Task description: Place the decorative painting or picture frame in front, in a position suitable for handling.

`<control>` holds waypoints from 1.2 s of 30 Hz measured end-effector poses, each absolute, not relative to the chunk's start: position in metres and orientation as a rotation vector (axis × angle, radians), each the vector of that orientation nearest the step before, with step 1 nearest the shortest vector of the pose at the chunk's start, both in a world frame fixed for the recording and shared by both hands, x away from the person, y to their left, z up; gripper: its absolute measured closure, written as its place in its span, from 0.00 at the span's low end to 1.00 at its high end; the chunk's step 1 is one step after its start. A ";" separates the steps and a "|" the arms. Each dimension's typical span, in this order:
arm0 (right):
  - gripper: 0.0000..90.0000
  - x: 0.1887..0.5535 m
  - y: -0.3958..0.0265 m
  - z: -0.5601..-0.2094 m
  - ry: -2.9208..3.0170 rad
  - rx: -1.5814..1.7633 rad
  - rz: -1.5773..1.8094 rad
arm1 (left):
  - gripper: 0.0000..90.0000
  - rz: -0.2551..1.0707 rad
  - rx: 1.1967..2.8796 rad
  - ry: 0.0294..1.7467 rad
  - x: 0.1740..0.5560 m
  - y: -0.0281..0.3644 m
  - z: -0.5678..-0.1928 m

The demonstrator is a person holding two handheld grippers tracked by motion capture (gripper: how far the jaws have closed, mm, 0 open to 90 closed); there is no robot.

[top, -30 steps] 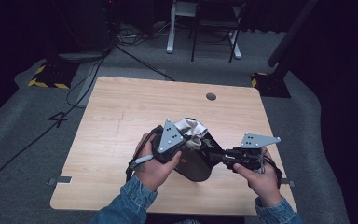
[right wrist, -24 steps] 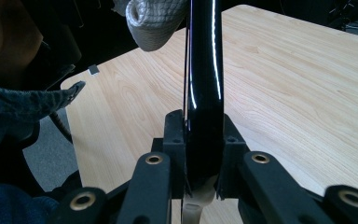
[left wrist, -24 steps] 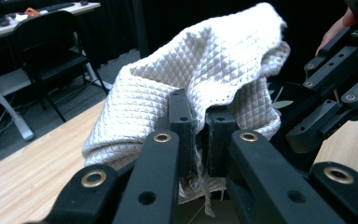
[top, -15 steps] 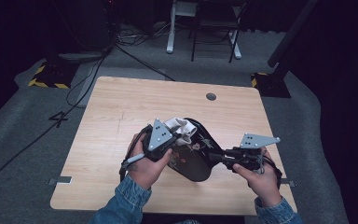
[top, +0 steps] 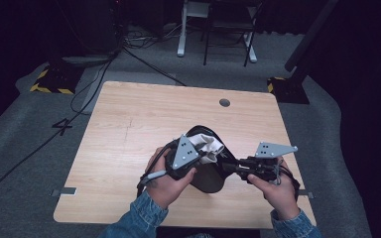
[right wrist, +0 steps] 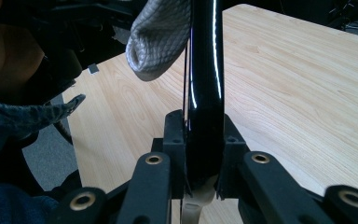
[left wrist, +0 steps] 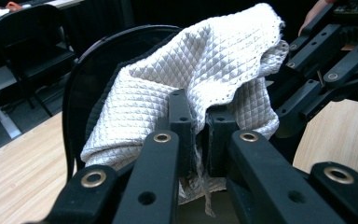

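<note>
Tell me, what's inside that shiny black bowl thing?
A white quilted cloth is stuffed into the shiny black container and pokes out of its opening. The container's dark wall hides the bottom, so anything underneath the cloth can't be seen.

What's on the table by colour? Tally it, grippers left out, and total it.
White: 1, the quilted cloth
Black: 1, the glossy container that the cloth hangs out of
Total: 2

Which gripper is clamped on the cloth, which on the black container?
The left gripper pinches the white quilted cloth. The right gripper clamps the glossy black container's rim instead.
</note>
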State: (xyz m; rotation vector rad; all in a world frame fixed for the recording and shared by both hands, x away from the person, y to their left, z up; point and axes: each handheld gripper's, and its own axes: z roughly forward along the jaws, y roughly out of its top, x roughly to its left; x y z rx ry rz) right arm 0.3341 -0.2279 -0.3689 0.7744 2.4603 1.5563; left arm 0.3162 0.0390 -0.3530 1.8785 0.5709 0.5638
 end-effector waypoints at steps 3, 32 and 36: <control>0.88 0.334 -0.227 -0.369 2.459 0.773 1.554 | 0.94 0.565 1.879 0.578 0.317 0.041 -0.353; 0.88 0.333 -0.228 -0.369 2.463 0.772 1.556 | 0.94 0.567 1.909 0.615 0.319 0.051 -0.362; 0.88 0.333 -0.228 -0.369 2.463 0.773 1.555 | 0.94 0.566 1.922 0.582 0.315 0.042 -0.363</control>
